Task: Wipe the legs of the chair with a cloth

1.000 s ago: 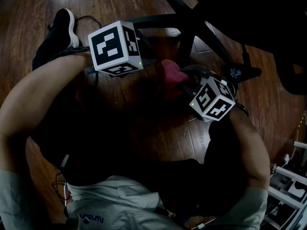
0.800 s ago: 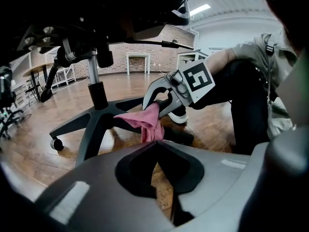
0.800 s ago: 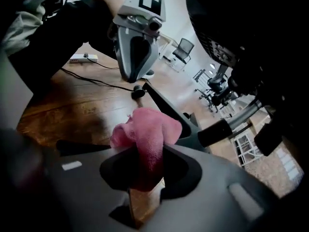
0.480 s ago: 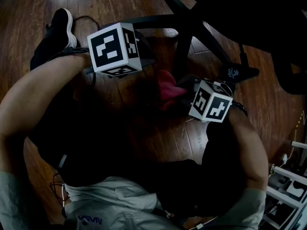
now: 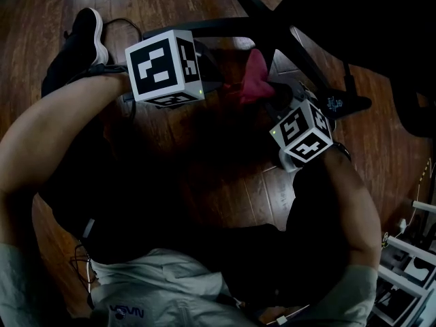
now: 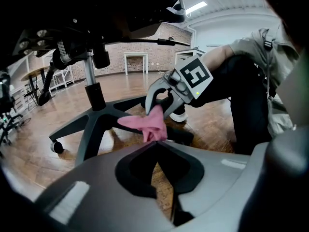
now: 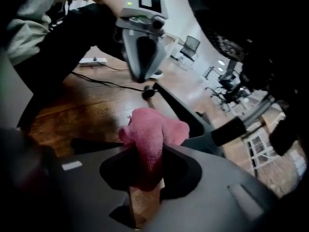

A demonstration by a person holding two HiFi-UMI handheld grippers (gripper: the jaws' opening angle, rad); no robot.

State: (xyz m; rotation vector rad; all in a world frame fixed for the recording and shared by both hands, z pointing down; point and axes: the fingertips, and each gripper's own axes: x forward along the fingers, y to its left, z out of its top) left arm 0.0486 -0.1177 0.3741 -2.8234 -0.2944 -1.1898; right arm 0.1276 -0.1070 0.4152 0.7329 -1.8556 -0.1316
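Right gripper (image 7: pixel 147 151) jaws were clamped on the bunched pink cloth (image 7: pixel 153 129), which lay against a black leg (image 6: pixel 126 103) of the office chair's star base. Left gripper (image 6: pixel 157 143) jaws were fully closed and empty, near that leg.

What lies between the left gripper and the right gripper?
A pink cloth, clamped in the right gripper, as the left gripper view shows.

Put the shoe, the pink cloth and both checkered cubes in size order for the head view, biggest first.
Left cube and shoe: look about alike.
Right cube.
Pink cloth.
The cubes sit nearer the camera, so they look bigger.
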